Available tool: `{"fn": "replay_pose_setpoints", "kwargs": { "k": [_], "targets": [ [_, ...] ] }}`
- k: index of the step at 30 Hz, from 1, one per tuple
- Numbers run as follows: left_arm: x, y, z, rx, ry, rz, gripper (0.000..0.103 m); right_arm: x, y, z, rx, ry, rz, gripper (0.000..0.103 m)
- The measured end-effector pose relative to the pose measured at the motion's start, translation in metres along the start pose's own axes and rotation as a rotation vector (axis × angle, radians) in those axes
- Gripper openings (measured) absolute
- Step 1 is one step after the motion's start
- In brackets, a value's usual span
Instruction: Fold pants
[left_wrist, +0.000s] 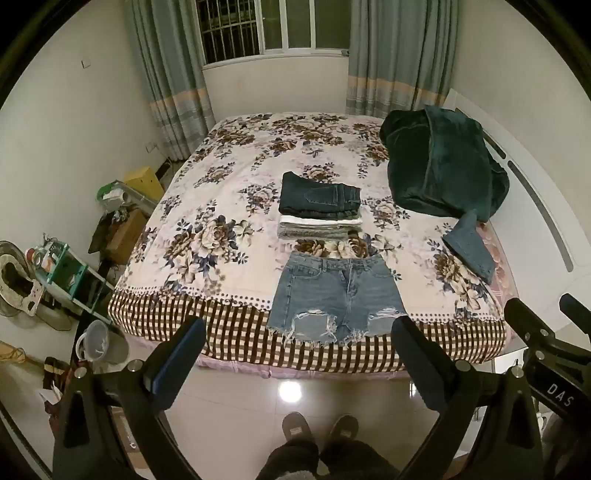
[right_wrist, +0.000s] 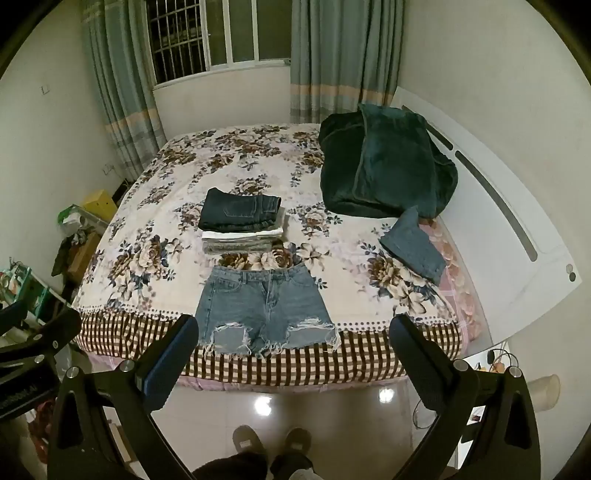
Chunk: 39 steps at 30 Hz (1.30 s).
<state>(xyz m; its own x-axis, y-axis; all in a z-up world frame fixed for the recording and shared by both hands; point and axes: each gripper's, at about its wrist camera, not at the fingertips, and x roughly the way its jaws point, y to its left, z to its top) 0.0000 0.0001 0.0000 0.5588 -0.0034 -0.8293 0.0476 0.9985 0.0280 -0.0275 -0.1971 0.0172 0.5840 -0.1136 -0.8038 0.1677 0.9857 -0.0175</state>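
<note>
Light blue ripped denim shorts (left_wrist: 334, 295) lie flat and unfolded at the bed's near edge, waistband away from me; they also show in the right wrist view (right_wrist: 260, 308). Behind them sits a stack of folded pants (left_wrist: 319, 208), dark jeans on top (right_wrist: 242, 212). My left gripper (left_wrist: 299, 354) is open and empty, held above the floor in front of the bed. My right gripper (right_wrist: 295, 354) is open and empty too, beside it. Neither touches the shorts.
A floral bedspread (left_wrist: 221, 206) covers the bed. A dark green blanket (left_wrist: 443, 170) is heaped at the back right, with a folded blue denim piece (left_wrist: 471, 249) beside it. Clutter and a bucket (left_wrist: 96, 339) stand at the left. My slippered feet (left_wrist: 321, 424) are on the tiled floor.
</note>
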Motion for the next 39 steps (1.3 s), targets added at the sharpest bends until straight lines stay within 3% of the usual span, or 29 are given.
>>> {"fn": "replay_pose_setpoints", "kwargs": {
  "k": [39],
  "targets": [
    [-0.0040, -0.0093, -0.0039, -0.005, -0.002, -0.019, 0.103, -0.0050, -0.0045, 0.0027, -0.004, -0.004, -0.002, 0.103]
  ]
}}
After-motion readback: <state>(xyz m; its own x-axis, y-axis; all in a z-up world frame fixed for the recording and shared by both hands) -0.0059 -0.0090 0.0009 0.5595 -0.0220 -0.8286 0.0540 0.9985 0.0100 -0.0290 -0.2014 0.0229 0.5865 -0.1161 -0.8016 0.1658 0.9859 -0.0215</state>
